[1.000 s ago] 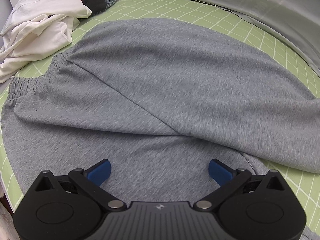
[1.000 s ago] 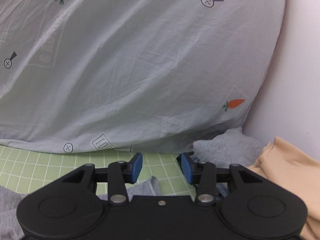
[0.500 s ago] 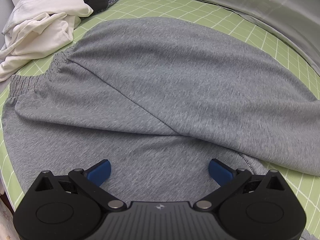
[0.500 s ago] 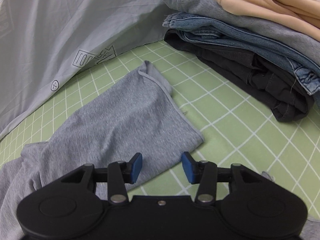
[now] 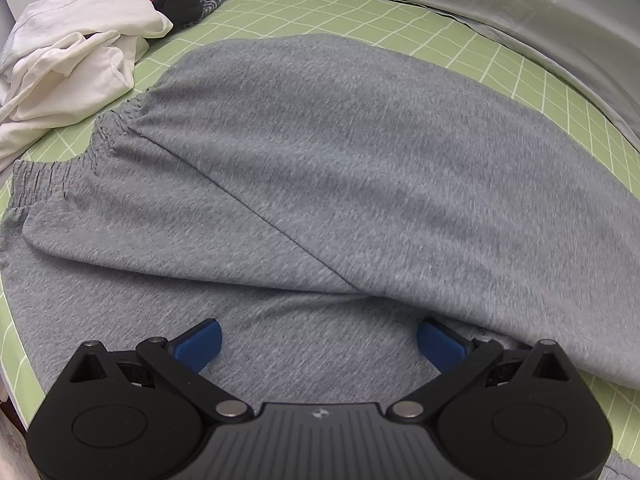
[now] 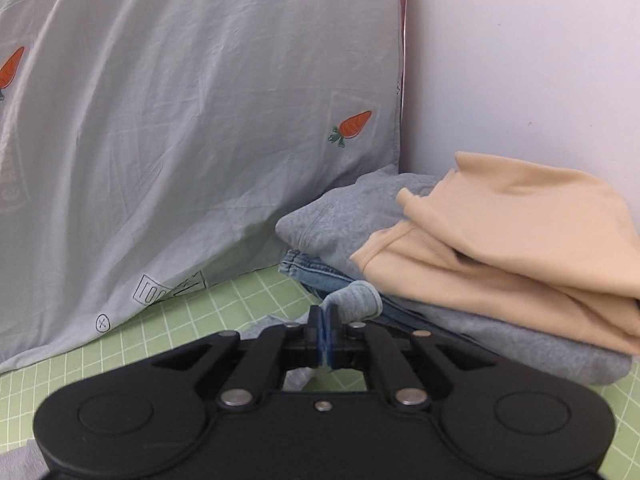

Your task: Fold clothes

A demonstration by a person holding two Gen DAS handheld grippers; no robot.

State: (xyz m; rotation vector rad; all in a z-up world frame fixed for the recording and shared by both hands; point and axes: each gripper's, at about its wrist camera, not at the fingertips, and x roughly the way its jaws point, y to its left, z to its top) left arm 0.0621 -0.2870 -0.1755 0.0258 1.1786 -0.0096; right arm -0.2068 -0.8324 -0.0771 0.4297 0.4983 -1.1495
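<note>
Not much readable here, honestly. The pale sheet (image 6: 180, 120) has printed carrots, small circled X marks and a boxed stamp near its lower edge with letters too creased to make out. A faded boxed word at its left edge is unreadable too. The left gripper (image 5: 318, 340) body carries a tiny logo, no legible text.
</note>
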